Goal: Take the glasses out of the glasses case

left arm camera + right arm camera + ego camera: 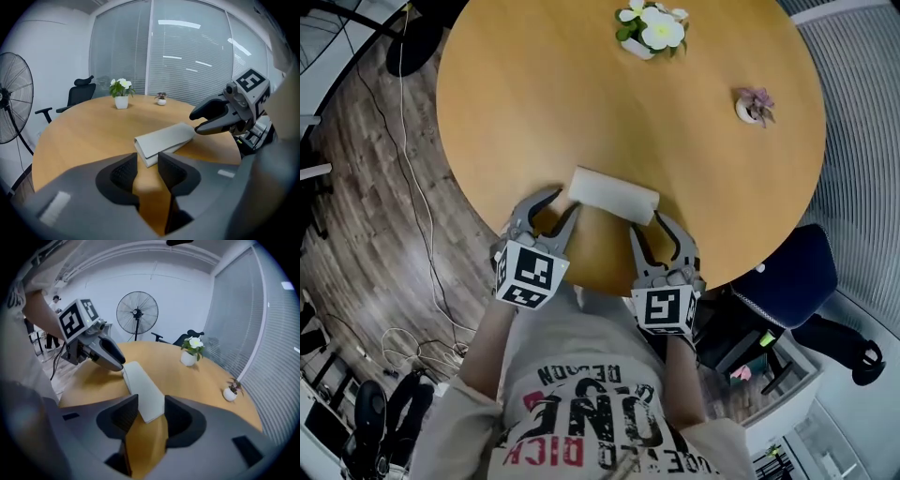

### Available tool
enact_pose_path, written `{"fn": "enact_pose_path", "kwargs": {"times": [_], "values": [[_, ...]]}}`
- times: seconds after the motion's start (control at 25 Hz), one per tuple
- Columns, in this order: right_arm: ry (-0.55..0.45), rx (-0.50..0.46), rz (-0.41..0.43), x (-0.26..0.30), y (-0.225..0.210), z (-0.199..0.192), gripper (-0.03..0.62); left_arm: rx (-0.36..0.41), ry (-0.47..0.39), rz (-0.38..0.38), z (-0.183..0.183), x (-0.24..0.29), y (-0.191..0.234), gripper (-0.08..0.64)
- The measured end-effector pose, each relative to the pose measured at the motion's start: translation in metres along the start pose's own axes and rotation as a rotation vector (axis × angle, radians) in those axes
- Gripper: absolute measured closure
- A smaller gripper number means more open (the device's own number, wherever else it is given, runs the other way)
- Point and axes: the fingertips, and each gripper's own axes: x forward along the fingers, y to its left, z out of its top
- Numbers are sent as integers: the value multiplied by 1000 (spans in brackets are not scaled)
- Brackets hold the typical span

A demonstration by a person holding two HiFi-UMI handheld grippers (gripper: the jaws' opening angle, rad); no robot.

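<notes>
The glasses case is lying closed and flat near the front edge of the round wooden table, lengthwise between the two hand-held grippers. The left gripper is sitting at the case's left end and the right gripper at its right end.

Each gripper's own view is showing its jaws moderately apart with bare tabletop between them. In both views one end of the case is reaching just to the jaw tips, and neither pair is clamping it. The right gripper view is showing a jaw tip of the left gripper close against the far end of the case; contact cannot be confirmed.

The head view is showing what the gripper views are not: a dark wood-plank floor, loose cables and a blue chair beside the table. The gripper views are adding a standing fan, a black office chair and a glass wall with blinds.

A white pot of white flowers and a small pot with a purple plant are standing on the far side of the table, well apart from the case.
</notes>
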Motion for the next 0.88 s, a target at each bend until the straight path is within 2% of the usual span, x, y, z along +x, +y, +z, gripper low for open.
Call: {"fn": "enact_pose_path", "kwargs": {"times": [0.16,0.4,0.56,0.88], "values": [[55,-112,5,9,7,-11,419,17,24,-13,-5,12,-1,414],[104,-229,-17,18,9,-21,411,-18,16,-37,-7,16,-3,419],[104,-231,-15,18,8,-20,413,-10,24,-35,-7,16,-3,420],[84,-155,-1,14,4,-15,416,-20,35,-48,-8,17,-3,420]]}}
